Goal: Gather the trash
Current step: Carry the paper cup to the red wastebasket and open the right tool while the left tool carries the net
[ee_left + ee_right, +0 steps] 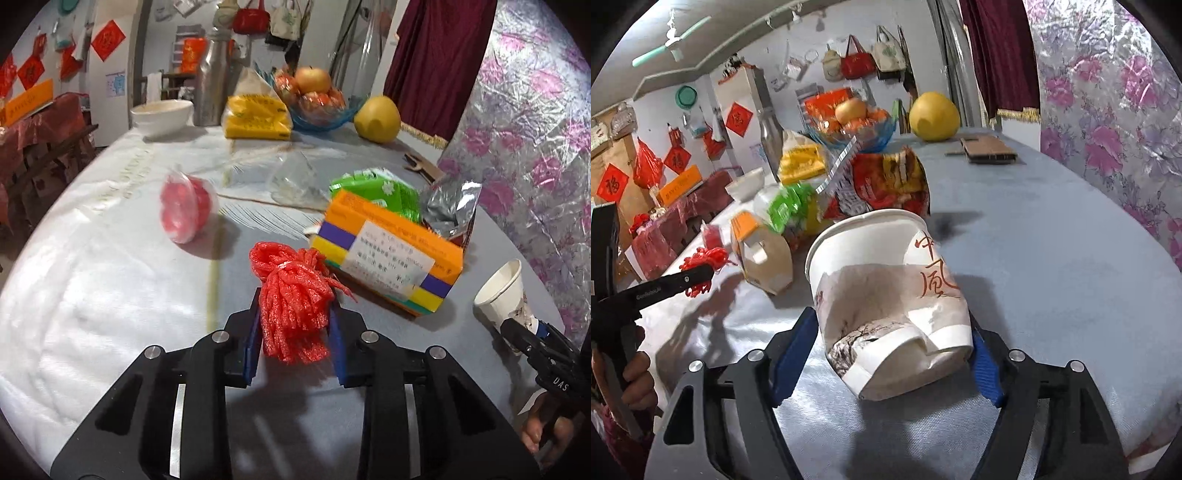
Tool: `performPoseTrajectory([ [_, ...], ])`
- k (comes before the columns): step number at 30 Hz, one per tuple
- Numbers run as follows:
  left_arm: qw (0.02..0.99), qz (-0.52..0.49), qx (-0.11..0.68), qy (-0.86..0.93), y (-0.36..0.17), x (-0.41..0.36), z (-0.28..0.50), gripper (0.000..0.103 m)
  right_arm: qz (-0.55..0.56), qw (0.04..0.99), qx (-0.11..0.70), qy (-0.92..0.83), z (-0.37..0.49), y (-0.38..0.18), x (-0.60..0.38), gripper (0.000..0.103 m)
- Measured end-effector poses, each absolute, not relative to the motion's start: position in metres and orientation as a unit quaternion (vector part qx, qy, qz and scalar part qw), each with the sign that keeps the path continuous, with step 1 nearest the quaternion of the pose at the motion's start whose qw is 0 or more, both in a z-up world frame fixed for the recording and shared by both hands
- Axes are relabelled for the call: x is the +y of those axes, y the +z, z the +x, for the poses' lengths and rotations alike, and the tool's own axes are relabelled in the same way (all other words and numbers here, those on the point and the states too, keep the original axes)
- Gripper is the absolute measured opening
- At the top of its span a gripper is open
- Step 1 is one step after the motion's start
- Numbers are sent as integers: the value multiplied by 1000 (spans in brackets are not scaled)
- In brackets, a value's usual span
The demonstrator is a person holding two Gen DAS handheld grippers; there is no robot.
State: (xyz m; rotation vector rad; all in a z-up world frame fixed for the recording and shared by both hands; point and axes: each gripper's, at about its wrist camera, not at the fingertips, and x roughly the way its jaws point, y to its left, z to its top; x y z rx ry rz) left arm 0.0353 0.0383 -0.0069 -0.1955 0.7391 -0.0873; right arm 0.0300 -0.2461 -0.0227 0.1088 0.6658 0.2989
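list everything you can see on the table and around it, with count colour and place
foam net: 1, red, clamped in left tongs
paper cup: 1, white, dented, clamped in right tongs
carton: 1, orange with stripes, mid table
green pack: 1, behind carton
foil bag: 1, silver, right of the carton
red thing in clear wrap: 1, left
fruit bowl: 1, blue, far end
pomelo: 1, yellow, beside bowl
white bowl: 1, far left
hand: 1, on left handle
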Motion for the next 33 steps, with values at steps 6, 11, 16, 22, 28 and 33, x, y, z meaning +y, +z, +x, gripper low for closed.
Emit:
performPoseTrajectory([
  [6, 934, -90, 343, -51, 9, 37, 19, 32, 57, 943, 295, 145, 13, -1, -250, 75],
  [11, 938, -78, 333, -62, 19, 27, 6, 32, 67, 948, 278, 142, -3, 11, -262, 75],
  [16, 941, -73, 320, -80, 33, 17, -8, 32, 75, 953, 261, 132, -20, 21, -277, 75],
  [22, 947, -56, 301, -101, 49, -4, -24, 33, 87, 960, 242, 112, -44, 29, -303, 75],
  [28, 947, -40, 292, -130, 59, -32, -35, 33, 106, 964, 231, 82, -73, 30, -344, 75],
  [33, 943, -23, 289, -163, 65, -64, -43, 33, 120, 964, 232, 52, -97, 22, -380, 75],
])
